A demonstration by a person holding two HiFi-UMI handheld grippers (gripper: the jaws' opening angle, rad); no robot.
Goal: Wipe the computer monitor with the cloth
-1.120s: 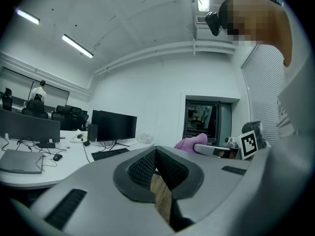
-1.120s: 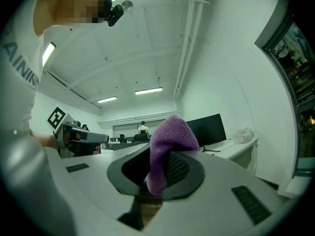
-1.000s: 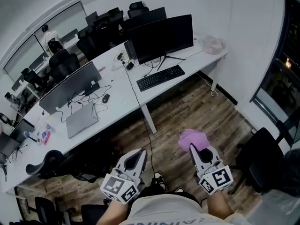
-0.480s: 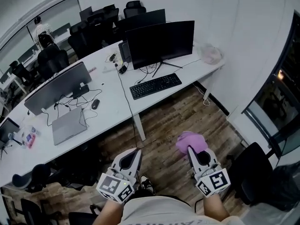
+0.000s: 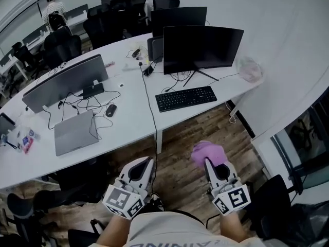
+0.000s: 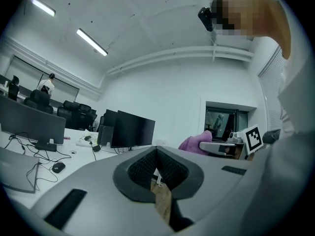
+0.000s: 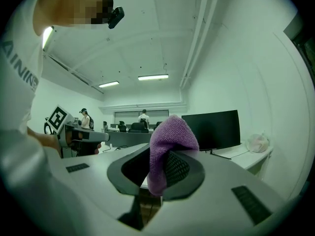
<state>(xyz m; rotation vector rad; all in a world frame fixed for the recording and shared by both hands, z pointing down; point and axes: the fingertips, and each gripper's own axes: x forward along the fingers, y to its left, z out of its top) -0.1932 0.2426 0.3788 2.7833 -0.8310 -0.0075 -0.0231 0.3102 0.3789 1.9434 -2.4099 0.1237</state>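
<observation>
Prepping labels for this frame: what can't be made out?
- Head view: any dirt on the monitor; the screen is dark and too small.
- Right gripper view: how much cloth is pinched, hidden inside the right gripper's jaws.
- Head view: the pale bundle beside the monitor; too small to identify.

1. The cloth (image 5: 208,152) is plain purple.
2. The monitor (image 5: 202,49) and the keyboard (image 5: 185,98) are black.
3. The desk (image 5: 128,120) is white, and the laptop (image 5: 75,131) is grey.
4. The floor (image 5: 198,128) is brown wood planks.
5. The left gripper (image 5: 148,161) and the right gripper (image 5: 206,161) are pale grey, with black-and-white square markers.
</observation>
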